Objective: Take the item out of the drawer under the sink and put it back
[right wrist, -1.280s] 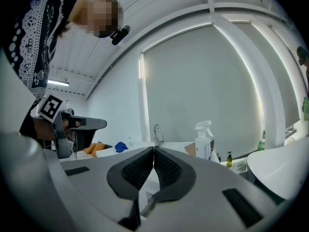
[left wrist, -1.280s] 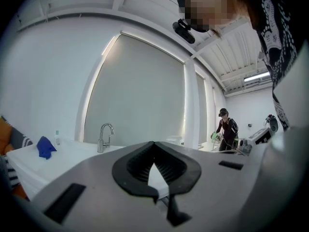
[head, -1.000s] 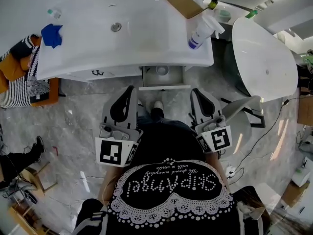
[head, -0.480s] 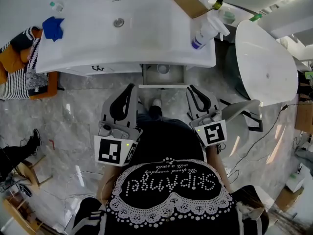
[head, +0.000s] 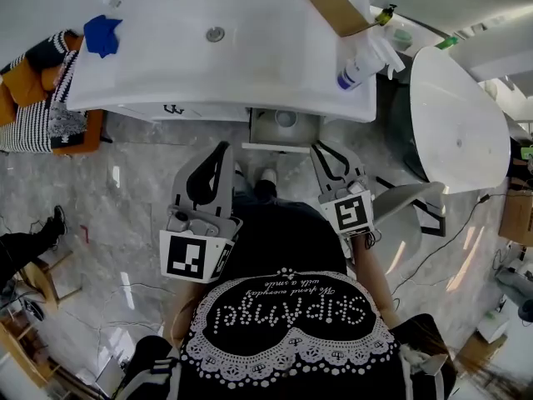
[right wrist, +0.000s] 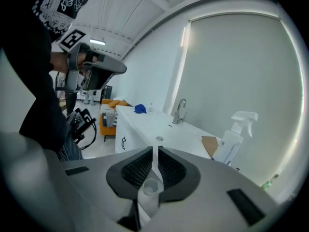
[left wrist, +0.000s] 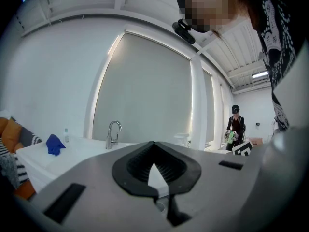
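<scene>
The drawer (head: 285,132) under the white sink counter (head: 166,65) stands pulled open, with a small clear cup (head: 286,118) inside it. My right gripper (head: 318,147) is shut and empty, its tip just right of the drawer's front edge. In the right gripper view the cup (right wrist: 149,186) shows through the narrow slit between the jaws of the right gripper (right wrist: 155,150). My left gripper (head: 222,147) is held left of the drawer, shut and empty. In the left gripper view the left gripper (left wrist: 154,144) has its tips touching, below the faucet (left wrist: 112,133).
A spray bottle (head: 362,65), a brown cardboard piece (head: 337,7) and a blue cloth (head: 103,33) lie on the counter. A large white rounded fixture (head: 458,115) stands at the right, a sofa with striped cushions (head: 37,115) at the left. Another person (left wrist: 235,127) stands far off.
My right gripper has moved forward and a little left, closer to the open drawer. The left gripper has stayed nearly still. The head view has shifted slightly.
</scene>
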`<state>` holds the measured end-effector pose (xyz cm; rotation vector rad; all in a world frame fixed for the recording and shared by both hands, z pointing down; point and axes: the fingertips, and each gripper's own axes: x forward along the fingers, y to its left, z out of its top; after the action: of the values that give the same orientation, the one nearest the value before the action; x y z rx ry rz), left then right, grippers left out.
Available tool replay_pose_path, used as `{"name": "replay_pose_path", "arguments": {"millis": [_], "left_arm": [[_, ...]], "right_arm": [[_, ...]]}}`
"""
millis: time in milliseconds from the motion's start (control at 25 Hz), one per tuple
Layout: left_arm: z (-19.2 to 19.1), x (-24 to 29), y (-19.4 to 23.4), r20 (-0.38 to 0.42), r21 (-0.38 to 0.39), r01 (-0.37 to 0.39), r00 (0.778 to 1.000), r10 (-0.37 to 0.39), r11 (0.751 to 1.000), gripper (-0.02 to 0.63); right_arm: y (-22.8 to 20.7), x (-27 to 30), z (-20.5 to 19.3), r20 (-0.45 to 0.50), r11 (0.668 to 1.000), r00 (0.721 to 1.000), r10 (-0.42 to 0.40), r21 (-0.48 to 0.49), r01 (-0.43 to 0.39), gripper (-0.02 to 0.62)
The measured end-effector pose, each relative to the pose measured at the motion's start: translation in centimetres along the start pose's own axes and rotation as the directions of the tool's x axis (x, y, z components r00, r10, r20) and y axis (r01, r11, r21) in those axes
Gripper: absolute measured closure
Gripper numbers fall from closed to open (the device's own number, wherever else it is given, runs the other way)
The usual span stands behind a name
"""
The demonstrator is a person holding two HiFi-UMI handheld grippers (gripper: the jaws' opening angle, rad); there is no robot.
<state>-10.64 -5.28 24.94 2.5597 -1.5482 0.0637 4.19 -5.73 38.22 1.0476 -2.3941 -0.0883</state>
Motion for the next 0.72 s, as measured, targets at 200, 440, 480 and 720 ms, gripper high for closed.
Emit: {"name": "replay_pose_path", "arguments": {"millis": [200, 440, 480, 720], "left_arm": [[0.0, -0.1, 0.5, 0.001, -0.003, -0.019, 1.0, 0.019, 1.0, 0.603], [0.2, 0.1, 1.4, -0.003, -0.008, -0.043, 0.999, 0.043, 0.999, 0.603], [0.2, 0.2, 1.5, -0.003, -0.008, -0.047, 0.999, 0.047, 0.999, 0.603], [0.1, 0.3, 1.9, -0.014, -0.009, -0.069, 0.998, 0.068, 0.998, 0.603]], "right_arm": [[0.2, 1.8, -1.8, -0.047, 0.999, 0.998, 0.037, -0.025, -0.038, 0.559], [0.7, 4.4, -3.7, -0.13, 0.99, 0.988, 0.084, -0.106, -0.098, 0.529], [0.7, 4.7, -4.0, -0.142, 0.987, 0.986, 0.09, -0.12, -0.107, 0.529], [1.0, 6.7, -6.0, -0.202, 0.969, 0.971, 0.124, -0.184, -0.162, 0.529]]}}
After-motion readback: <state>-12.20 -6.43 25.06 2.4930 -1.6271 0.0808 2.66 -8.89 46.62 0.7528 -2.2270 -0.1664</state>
